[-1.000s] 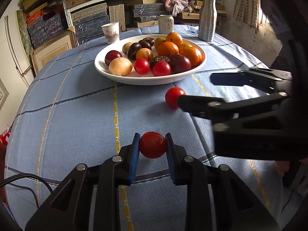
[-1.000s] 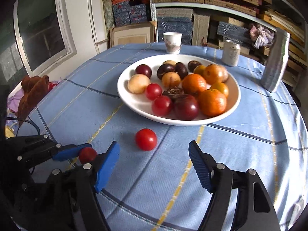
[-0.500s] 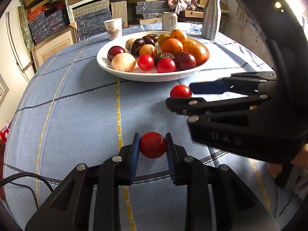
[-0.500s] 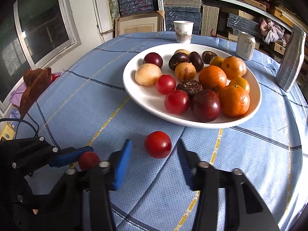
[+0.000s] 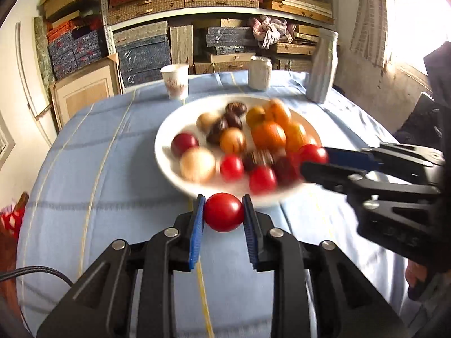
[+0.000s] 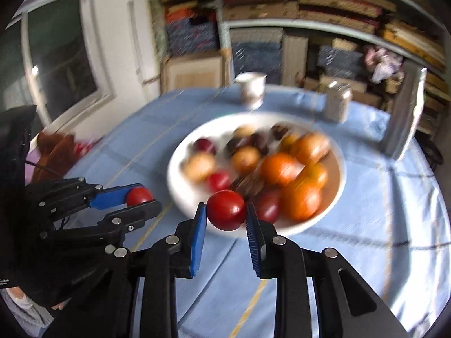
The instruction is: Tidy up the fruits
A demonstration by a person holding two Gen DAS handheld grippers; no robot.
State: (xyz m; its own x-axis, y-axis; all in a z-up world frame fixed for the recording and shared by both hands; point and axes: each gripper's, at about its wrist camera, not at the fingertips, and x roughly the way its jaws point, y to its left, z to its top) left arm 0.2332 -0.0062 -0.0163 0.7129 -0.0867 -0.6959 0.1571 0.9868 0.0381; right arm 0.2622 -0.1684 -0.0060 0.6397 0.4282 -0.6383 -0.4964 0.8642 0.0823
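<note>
Gripping a round red tomato (image 5: pixel 224 211) between its blue pads, the left gripper (image 5: pixel 223 214) is clamped tight in the left wrist view, fruit held off the blue checked tablecloth (image 5: pixel 112 174), just in front of the white fruit-filled plate (image 5: pixel 166 152). Right gripper (image 5: pixel 310 159) seen at right w/ a 2nd red tomato (image 5: pixel 311 153) over the plate rim.

Right wrist view: right gripper (image 6: pixel 225 214) pinched on its tomato (image 6: pixel 226 209), near plate edge; left gripper (image 6: pixel 132 198) at left, also holding its tomato (image 6: pixel 138 195). Background blurred.

Glossy tomato (image 5: pixel 223 212) (smooth), woven cloth tablecloth (image 5: pixel 112 169).
</note>
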